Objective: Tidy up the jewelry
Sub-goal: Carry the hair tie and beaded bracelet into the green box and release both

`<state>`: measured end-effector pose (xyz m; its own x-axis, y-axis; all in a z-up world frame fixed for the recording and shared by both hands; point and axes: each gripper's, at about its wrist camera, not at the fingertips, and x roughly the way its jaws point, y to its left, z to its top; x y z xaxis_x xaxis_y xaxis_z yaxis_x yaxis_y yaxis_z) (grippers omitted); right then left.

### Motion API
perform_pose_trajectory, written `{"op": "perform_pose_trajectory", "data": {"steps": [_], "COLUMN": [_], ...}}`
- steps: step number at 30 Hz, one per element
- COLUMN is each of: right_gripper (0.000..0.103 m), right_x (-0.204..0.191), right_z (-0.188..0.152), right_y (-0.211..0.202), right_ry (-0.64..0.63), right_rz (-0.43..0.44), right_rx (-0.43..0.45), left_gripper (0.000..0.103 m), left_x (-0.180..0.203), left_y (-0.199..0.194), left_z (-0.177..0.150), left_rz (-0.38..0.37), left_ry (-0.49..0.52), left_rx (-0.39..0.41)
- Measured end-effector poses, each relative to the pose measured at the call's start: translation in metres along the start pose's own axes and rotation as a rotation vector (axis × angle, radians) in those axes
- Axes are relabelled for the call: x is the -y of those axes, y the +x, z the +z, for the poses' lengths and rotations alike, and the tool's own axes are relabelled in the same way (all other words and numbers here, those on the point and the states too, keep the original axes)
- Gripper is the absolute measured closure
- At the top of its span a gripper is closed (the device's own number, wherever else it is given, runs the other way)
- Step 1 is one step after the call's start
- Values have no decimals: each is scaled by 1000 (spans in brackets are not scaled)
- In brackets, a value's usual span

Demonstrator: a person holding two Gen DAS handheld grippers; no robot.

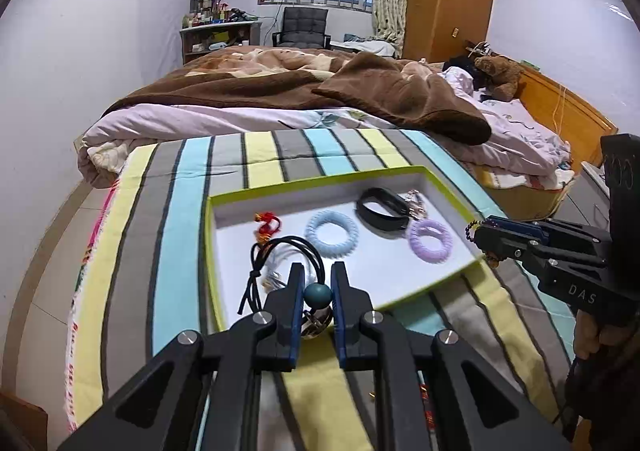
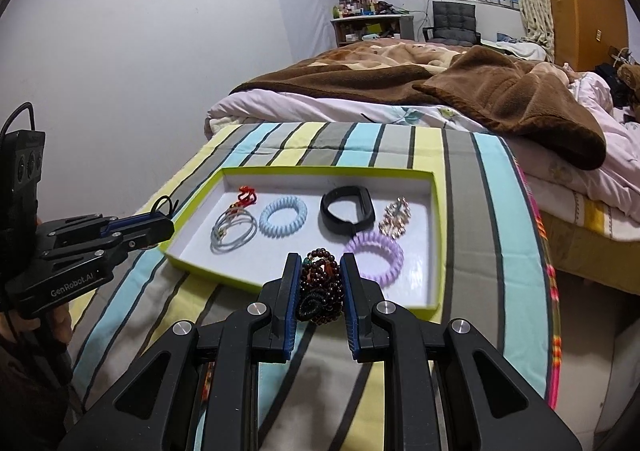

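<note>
- Left gripper (image 1: 317, 283) clamps teal-bead cord necklace (image 1: 317, 294); dangling cord could snag tray (image 1: 320, 179) rim.
- Right gripper (image 2: 320, 271) pinches dark bead bracelet (image 2: 320, 287); loose loops may slip.

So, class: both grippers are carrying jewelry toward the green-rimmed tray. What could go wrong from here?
1. The left gripper pinches only a round teal bead; it could slip, and its black cord dangles loose.
2. The right gripper's bunched dark bead bracelet might land on the purple coil tie in the tray.
</note>
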<state>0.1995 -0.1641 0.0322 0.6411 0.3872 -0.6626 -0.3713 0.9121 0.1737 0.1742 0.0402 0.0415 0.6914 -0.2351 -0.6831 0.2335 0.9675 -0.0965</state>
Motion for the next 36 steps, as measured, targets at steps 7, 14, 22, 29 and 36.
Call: {"op": "perform_pose_trajectory", "data": {"steps": [7,14,22,29,36], "right_gripper": [83,83,83,83,83], "right_x": [-1,-2,-1,-6,-14], "right_z": [13,20,22,25,21], "right_y": [37,68,89,93,93], "right_ry": [-10,-43,-64,-101,-134], "right_rz": [-6,-13,-27,-37,-6], "right_rx": [-39,-68,-96,-89,-86], "left_gripper": [89,89,89,89,89], "left_x": [-19,-20,-21,-17,-14], "left_y": [25,53,74,83,83], "left_z": [10,10,12,12,12], "left_rz": [26,43,51,63,61], "left_ry": [-24,-6,8,20,19], "left_rx": [-28,-70,-105,-112,-104]}}
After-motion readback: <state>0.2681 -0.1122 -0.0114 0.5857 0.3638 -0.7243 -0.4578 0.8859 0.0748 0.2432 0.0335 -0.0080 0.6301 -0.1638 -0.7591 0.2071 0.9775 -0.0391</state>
